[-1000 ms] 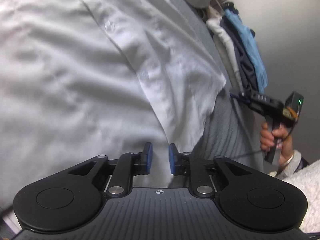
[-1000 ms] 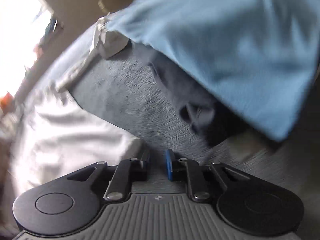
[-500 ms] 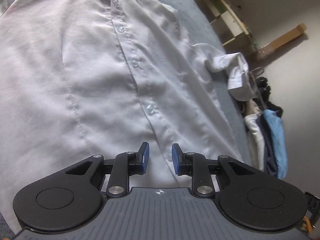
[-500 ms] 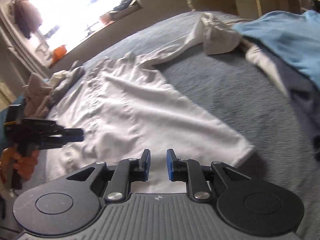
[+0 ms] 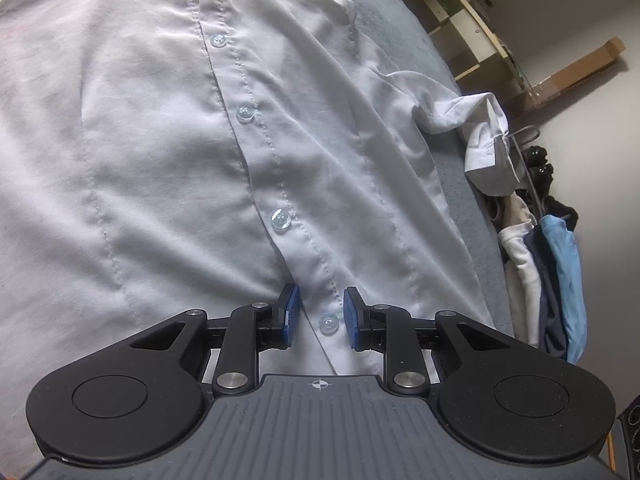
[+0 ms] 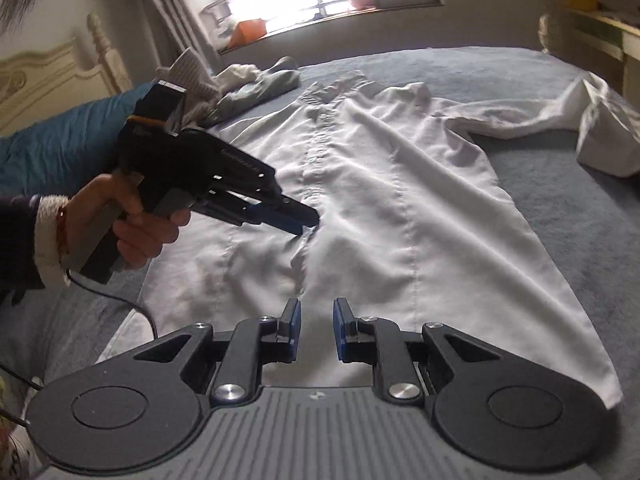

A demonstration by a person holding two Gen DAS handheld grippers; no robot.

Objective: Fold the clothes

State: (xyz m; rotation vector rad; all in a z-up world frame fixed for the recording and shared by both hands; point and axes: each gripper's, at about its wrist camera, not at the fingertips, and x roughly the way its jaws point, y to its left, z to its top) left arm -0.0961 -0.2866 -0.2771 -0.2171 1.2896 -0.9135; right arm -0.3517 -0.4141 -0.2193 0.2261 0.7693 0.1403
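A white button-up shirt [image 5: 160,160] lies spread front-up on the grey bed cover [image 5: 400,20]. My left gripper [image 5: 318,316] stands open low over the button placket, with a button and the placket's edge showing between its blue pads. In the right wrist view the left gripper [image 6: 308,224] has its tips down on the middle of the shirt [image 6: 400,200], and the cloth puckers a little there. My right gripper [image 6: 316,320] is open with nothing between its fingers, just above the shirt's near hem. One sleeve [image 6: 580,120] trails off to the right.
A person's hand [image 6: 132,220] holds the left gripper, its cable hanging down. Loose clothes [image 6: 248,84] are heaped at the far end near the headboard [image 6: 60,76]. More clothes [image 5: 556,280] hang at the bed's edge. A wooden shelf [image 5: 460,12] stands beyond.
The right view swung from the blue clothes pile round to face the shirt and the left gripper. The left gripper slid along the placket and its jaws widened a little.
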